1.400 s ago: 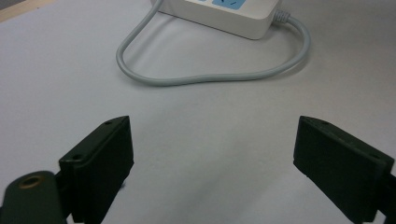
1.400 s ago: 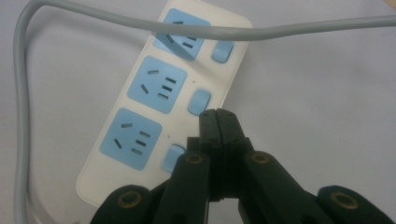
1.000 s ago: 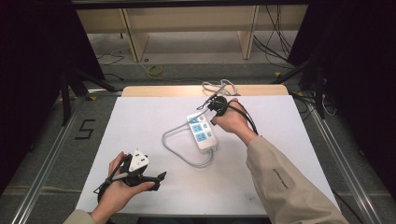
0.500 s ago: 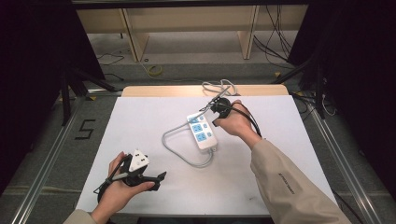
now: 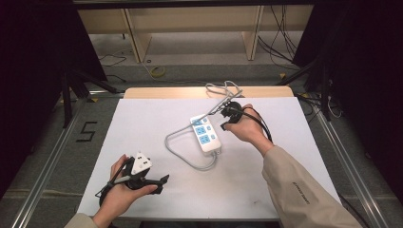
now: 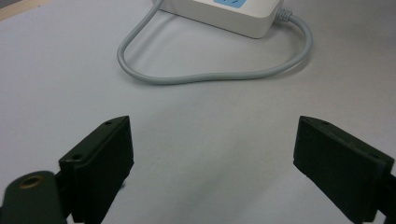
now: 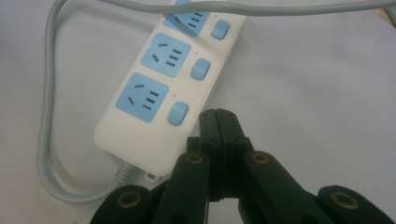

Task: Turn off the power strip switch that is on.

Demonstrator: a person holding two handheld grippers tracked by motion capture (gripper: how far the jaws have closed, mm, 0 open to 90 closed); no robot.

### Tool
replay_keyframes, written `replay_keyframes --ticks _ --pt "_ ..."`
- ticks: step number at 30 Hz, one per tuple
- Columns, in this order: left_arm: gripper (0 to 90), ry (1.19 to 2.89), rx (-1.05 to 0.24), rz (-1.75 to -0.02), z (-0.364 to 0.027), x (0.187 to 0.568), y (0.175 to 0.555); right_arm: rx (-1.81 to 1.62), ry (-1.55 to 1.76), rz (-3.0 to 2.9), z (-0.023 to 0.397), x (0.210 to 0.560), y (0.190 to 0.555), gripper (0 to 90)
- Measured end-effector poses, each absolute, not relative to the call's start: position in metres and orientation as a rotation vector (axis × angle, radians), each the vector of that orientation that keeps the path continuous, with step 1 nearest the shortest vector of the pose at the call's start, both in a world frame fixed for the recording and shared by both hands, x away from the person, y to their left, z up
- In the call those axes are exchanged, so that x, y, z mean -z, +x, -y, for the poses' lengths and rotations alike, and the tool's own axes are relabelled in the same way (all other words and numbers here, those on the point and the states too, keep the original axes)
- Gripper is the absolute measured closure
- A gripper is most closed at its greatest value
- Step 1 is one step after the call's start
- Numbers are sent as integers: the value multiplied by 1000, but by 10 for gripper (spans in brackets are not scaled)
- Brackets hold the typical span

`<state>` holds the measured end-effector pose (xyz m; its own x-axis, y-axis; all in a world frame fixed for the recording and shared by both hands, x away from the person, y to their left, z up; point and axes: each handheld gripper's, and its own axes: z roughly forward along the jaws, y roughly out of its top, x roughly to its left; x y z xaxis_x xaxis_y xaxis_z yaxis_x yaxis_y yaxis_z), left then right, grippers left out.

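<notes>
A white power strip [image 5: 205, 134] with blue sockets lies mid-table, and its grey cable [image 5: 180, 154] loops out to the left and back to the far edge. My right gripper [image 5: 227, 118] hovers just right of the strip. In the right gripper view its jaws [image 7: 218, 119] are shut with nothing between them, beside the strip's [image 7: 163, 88] nearest blue switch. Low over the front left of the table, my left gripper [image 5: 160, 181] is held still. The left gripper view shows it [image 6: 212, 154] wide open and empty, facing the cable loop [image 6: 210, 77] and one end of the strip [image 6: 224, 14].
The white tabletop [image 5: 142, 123] has a bare wooden strip along its far edge [image 5: 166, 91], where more grey cable [image 5: 223, 89] is bunched. Metal rails [image 5: 52, 147] run beside the table, with dark stands and shelving beyond it.
My right hand has drifted a little to the right with its gripper still shut. The left gripper, the power strip and the cable lie as before.
</notes>
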<state>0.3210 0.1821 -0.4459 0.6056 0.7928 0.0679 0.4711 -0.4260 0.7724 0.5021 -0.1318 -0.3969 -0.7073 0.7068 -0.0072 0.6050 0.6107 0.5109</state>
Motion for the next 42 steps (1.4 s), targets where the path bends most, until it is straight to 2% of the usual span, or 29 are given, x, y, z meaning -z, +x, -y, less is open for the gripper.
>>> replay_keyframes --ticks 37,42 --pt "117 2094 -561 -1000 -183 446 321 -867 1061 -2558 179 398 466 900" --pt "117 2095 -560 -1003 -183 446 321 -883 1074 -2539 186 400 459 873"
